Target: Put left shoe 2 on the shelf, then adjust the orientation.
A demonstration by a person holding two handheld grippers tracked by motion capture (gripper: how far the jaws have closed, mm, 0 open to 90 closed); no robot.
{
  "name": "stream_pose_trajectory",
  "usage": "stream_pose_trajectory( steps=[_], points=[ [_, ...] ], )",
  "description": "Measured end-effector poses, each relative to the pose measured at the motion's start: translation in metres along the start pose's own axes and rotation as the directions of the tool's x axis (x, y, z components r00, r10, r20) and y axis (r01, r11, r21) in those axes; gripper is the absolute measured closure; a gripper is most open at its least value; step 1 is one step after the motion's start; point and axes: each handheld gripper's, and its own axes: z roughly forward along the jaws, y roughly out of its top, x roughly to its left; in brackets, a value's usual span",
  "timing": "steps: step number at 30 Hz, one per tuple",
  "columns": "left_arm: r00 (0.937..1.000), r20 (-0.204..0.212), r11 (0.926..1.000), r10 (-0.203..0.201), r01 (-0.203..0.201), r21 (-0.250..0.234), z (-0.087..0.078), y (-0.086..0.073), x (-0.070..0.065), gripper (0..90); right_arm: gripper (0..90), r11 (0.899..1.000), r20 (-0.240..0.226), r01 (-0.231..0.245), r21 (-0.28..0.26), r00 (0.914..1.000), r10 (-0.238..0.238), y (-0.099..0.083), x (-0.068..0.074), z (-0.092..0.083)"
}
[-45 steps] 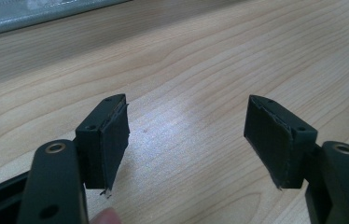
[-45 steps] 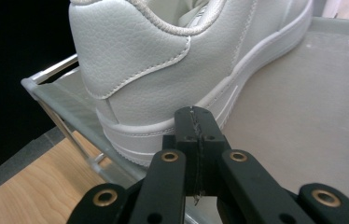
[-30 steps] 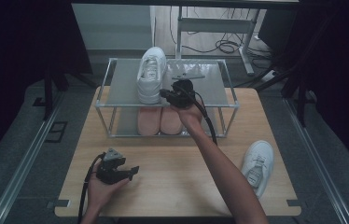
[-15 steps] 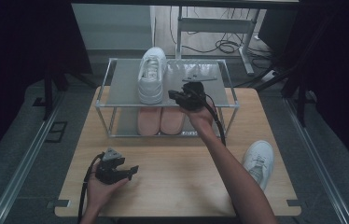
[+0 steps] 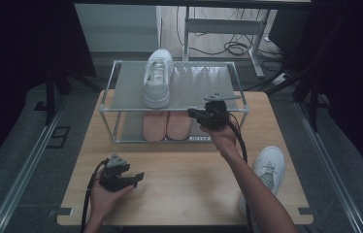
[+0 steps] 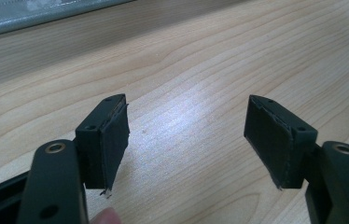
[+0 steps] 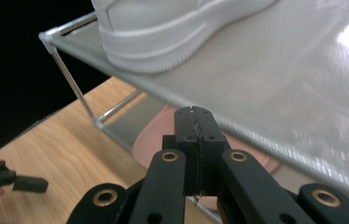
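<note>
the left gripper (image 5: 121, 175) rests low on the near left of the tabletop (image 5: 184, 194), where it was a second ago, its fingers (image 6: 112, 140) spread wide with nothing but bare wood between them. the right gripper (image 5: 204, 115) has drawn back from the top of the rack (image 5: 204, 80) toward the rack's front right corner; its fingers (image 7: 196, 140) are pressed flat together and hold nothing. one white shoe (image 5: 269, 167) lies on the tabletop's right edge, beside the person's right forearm, well apart from both grippers. farther off, the other white shoe (image 5: 157, 80) stands on the rack's top shelf, unmoved, left of the right gripper and clear of it. a pair of pink shoes (image 5: 166, 125) sits on the lower shelf, partly hidden under the top shelf.
</note>
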Motion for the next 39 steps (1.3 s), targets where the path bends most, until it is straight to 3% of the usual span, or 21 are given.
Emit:
stream_pose_trajectory(
  steps=[9,14,25,29,39],
  points=[
    [1.0,0.001,1.0,0.005,-0.005,0.001,0.0,0.0,-0.001,31.2,90.0,1.0,-0.004,0.005,0.006,1.0,-0.005,-0.022,-0.003,-0.017],
    [1.0,-0.001,1.0,-0.002,0.002,-0.004,-0.001,0.0,0.0,31.3,90.0,0.999,-0.004,0.049,0.021,0.9988,-0.049,-0.036,0.0,-0.035],
    [1.0,0.002,1.0,0.005,-0.005,0.003,0.001,0.0,-0.003,31.2,90.0,0.997,-0.028,0.072,0.024,0.9971,-0.071,-0.06,0.012,-0.077],
    [1.0,0.002,1.0,0.003,-0.003,0.003,0.001,0.0,-0.002,31.3,90.0,0.996,-0.005,0.088,0.01,0.9961,-0.088,-0.072,0.014,-0.09],
    [1.0,0.003,1.0,0.003,-0.003,0.005,0.003,0.001,-0.006,31.2,90.0,0.999,0.013,0.038,-0.003,0.9992,-0.038,-0.102,0.002,-0.121]
  ],
)
